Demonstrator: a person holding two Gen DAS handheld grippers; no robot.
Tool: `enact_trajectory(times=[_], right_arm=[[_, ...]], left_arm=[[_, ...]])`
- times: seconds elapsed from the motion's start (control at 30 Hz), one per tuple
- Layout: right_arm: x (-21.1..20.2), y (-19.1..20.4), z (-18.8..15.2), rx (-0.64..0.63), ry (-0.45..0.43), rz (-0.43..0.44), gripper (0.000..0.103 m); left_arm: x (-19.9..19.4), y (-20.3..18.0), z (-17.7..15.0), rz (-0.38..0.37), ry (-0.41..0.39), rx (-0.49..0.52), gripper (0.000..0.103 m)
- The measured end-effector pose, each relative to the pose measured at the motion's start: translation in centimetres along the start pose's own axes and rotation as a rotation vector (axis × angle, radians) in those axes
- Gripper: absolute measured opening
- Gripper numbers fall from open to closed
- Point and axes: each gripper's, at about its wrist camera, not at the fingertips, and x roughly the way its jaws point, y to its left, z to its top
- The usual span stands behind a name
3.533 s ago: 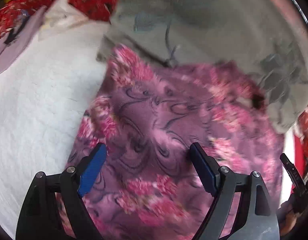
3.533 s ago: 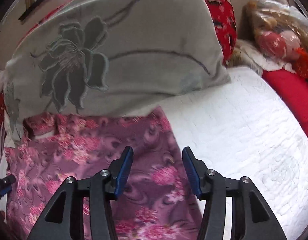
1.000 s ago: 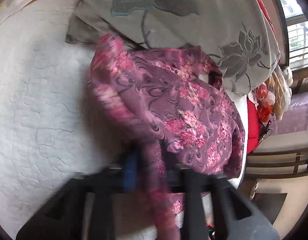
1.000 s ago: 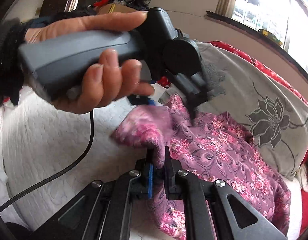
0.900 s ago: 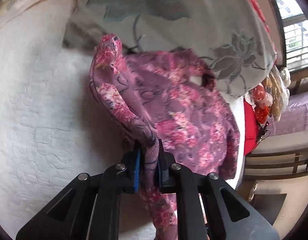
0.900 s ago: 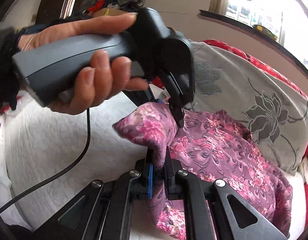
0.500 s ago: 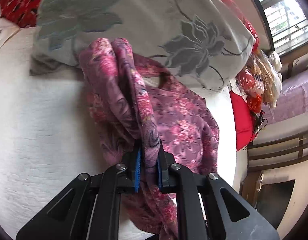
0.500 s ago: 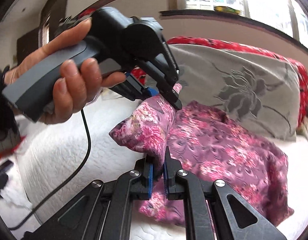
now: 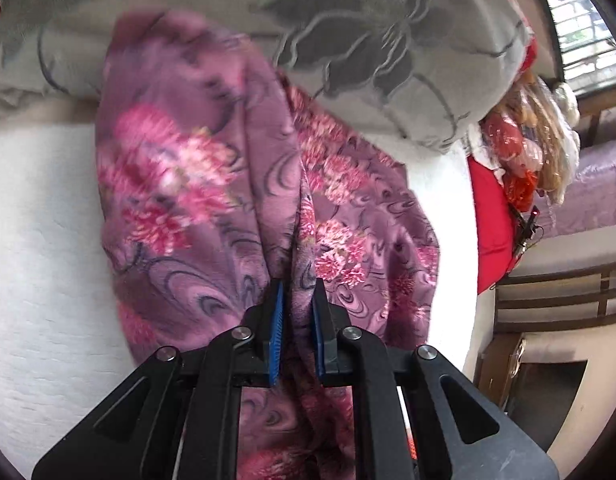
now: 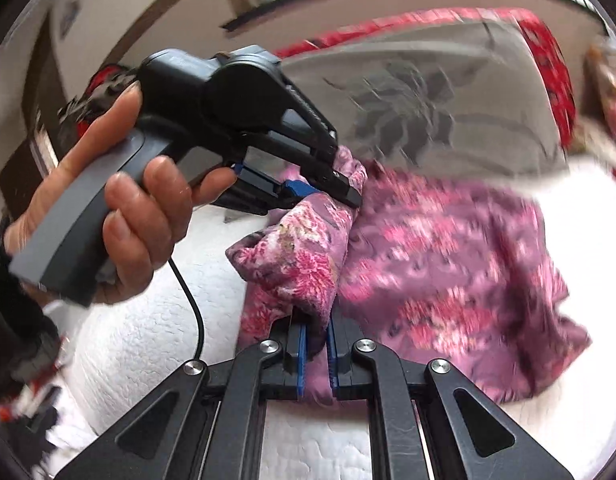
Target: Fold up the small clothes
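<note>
Both sets of jaws are clenched on cloth. The left gripper (image 9: 295,308) pinches a gathered ridge of the purple floral garment (image 9: 196,184) between its blue ribbed pads, and the fabric rises ahead of the jaws in a tall fold. The right gripper (image 10: 315,350) bites another bunched edge of the same garment (image 10: 448,248); its jaws are just beginning to ease apart, though cloth still fills the gap between the pads. Just ahead of the right jaws, the left gripper and the person's hand (image 10: 120,216) on its grey handle are seen gripping the fold's upper end.

Beyond both jaws the rest of the garment trails down onto the white quilted bed (image 9: 40,240), spreading to the right of the lifted fold. Behind it leans a grey pillow (image 9: 368,40) with a dark flower pattern, and further right a red cushion (image 9: 488,216).

The garment looks thin, light and limp, with a slightly sheeny, swirling print; it likely drapes freely and holds no shape of its own, so it would sag between any two held points. Its smooth surface may slip from a shallow pinch. Hems or corners seem the soundest places to hold it, the two holds kept level so the fold lands straight on the stitched, faintly puckered quilt.
</note>
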Motion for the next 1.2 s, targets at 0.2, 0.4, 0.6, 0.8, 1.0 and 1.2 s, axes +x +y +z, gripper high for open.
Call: enact_trajectory(times=[0.2,0.4,0.6,0.8,1.0,1.2], right_arm=[[-1.5,-5.0,-0.4,0.208,0.017,-0.004,0.016],[-4.2,-10.9,1.3,0.327,-0.102,-0.195,0.059],[-1.0,-14.7,3.1,0.274,0.057,-0.158,0.004],[0.6,-21.8,2.6,0.422,0.185,-0.182,0.005],[-0.2,-22.0,6.5,0.483,0.011,-0.049,0.041],[7.1,-24.4,10.3,0.594,0.177,0.001,0.039]], left_arm=[[1.5,0.8,0.1,-0.001,0.006,-0.057,0.010],[1.2,0.6,-0.3,-0.028,-0.004,-0.052,0.027],[0.8,-0.9,-1.3,-0.019,-0.004,-0.003,0.045],[0.0,-0.2,-2.5,-0.085,0.007,-0.011,0.046],[-1.3,1.4,-3.1,-0.160,-0.005,-0.045,0.046],[-0.7,3.0,-3.1,-0.209,-0.002,-0.087,0.046]])
